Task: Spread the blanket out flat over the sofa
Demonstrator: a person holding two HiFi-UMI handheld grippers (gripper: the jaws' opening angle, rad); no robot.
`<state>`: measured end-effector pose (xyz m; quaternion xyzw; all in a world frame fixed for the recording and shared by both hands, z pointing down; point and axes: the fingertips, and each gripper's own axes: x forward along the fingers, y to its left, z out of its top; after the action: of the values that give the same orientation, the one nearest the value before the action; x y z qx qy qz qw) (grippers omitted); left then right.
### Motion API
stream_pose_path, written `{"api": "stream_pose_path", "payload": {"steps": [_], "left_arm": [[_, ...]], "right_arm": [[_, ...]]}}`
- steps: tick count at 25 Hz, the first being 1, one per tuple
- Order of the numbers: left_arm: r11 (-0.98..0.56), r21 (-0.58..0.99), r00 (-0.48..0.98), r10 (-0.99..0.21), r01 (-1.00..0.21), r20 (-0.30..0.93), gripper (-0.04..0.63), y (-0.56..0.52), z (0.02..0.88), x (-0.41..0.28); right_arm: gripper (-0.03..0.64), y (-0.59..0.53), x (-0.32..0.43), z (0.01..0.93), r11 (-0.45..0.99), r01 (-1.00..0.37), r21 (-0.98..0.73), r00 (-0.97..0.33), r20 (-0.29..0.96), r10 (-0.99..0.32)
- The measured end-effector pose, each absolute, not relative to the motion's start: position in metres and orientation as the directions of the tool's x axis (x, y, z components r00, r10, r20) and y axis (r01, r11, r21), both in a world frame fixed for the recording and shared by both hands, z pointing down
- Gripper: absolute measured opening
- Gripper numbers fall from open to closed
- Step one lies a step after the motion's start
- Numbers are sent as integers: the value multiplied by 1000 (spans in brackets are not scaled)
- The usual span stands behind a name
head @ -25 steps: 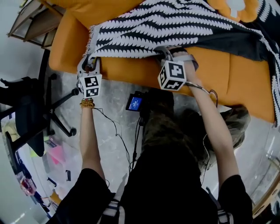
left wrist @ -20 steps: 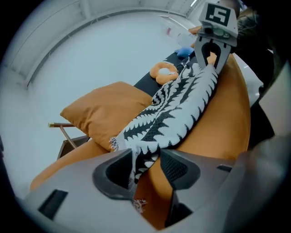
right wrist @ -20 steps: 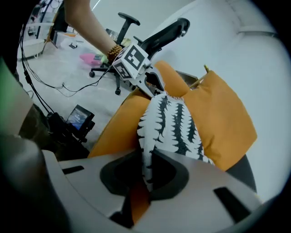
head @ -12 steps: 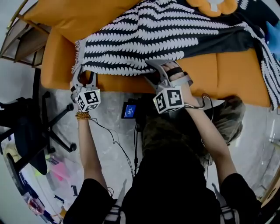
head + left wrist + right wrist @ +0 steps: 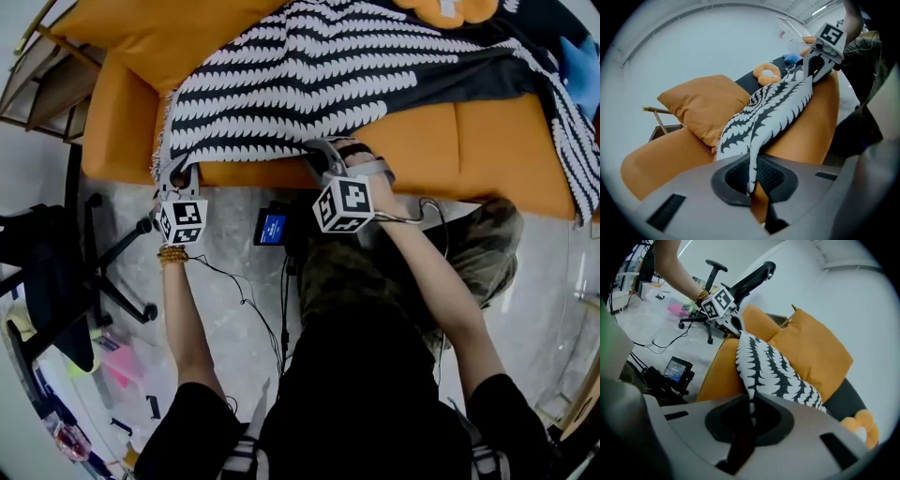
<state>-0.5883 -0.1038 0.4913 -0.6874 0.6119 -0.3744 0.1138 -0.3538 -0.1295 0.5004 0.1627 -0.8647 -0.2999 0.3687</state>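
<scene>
- Half a second before, the fingers of both grippers stood spread at the front hem of the blanket [image 5: 309, 84]. They have just closed, and now both pairs are pressed together on the cloth.
- Both grippers have also shifted a little along the front of the sofa [image 5: 487, 150] since that frame.
- The left gripper [image 5: 176, 174] pinches the corner of the blanket at the front edge of the sofa seat, close to the sofa's armrest on that side. In the left gripper view a thin fold of the black and white cloth goes down between its fingers.
- The right gripper [image 5: 323, 150] pinches the same hem further along, near the middle of the sofa's front edge. In the right gripper view the cloth also runs into the narrow gap between its fingers.
- Between the two grippers the hem lies almost in one straight line along the front edge of the sofa.
- The blanket covers most of the sofa seat and is still wrinkled. At the sofa's far end, past my right gripper, one part hangs over the front.
- An orange cushion [image 5: 178, 37] leans at the back of the sofa, at the end near my left gripper.
- A ring-shaped pillow [image 5: 469, 11] lies at the back of the sofa, on the blanket.
- On the floor in front of the sofa stands a small device with a blue screen [image 5: 272, 228].
- A black office chair [image 5: 56, 272] stands on the floor beyond the sofa's armrest.
</scene>
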Motion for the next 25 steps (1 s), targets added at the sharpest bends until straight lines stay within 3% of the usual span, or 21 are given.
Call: {"api": "stream_pose_path", "payload": {"steps": [7,10,13,16,18,21,24,25], "left_arm": [[-136,-523,-23,-958,-841,285,34,-103,483,-591],[-152,-518,-14,-953,-842,302,35,-103,490,-590],[-142,-506,-28,-949,-851,314,35,-102,487,-596],[-116,-489,-51,-948,-865,315,35,-98,485,-601],[-120,-479,-45,-947,-869,319,35,-101,488,-597],[-112,-486,-51,-949,-867,311,36,-102,488,-593],[-115,-498,-52,-950,-860,309,35,-93,489,-594],[-111,-495,-56,-949,-862,310,35,-90,490,-598]], "right_arm": [[40,-131,-355,484,771,-88,631,-720,495,-487],[191,-138,-335,467,731,-89,677,-735,451,-507],[241,-161,-299,453,711,-84,699,-686,476,-550],[228,-179,-260,460,705,17,709,-575,584,-573],[239,-188,-243,469,726,12,688,-548,612,-570],[235,-208,-250,482,738,10,675,-570,610,-551],[196,-208,-259,486,782,40,622,-621,629,-468],[155,-206,-259,486,798,28,601,-631,631,-453]]}}
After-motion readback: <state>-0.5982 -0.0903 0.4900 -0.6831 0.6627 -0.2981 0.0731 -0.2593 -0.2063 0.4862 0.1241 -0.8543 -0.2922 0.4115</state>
